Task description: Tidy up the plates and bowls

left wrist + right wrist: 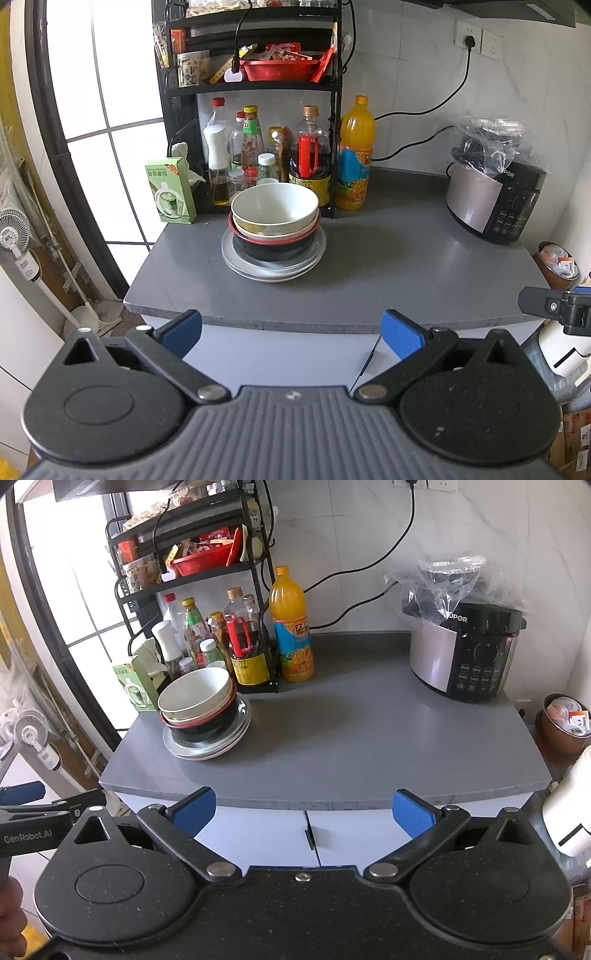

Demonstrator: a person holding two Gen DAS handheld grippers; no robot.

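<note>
Your left gripper (291,334) has a ribbed grey plastic body, black speckled round housings, silver pivot rivets and blue-padded fingers (400,334). Your right gripper (303,812) has a black speckled body with identical blue pads; white "GenRobot.AI" lettering marks the left unit's side.

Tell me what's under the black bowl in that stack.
The black bowl sits on stacked plates: a clear or grey one over a paler one. The exact count, and anything beneath the bowl's base, is hidden.
</note>
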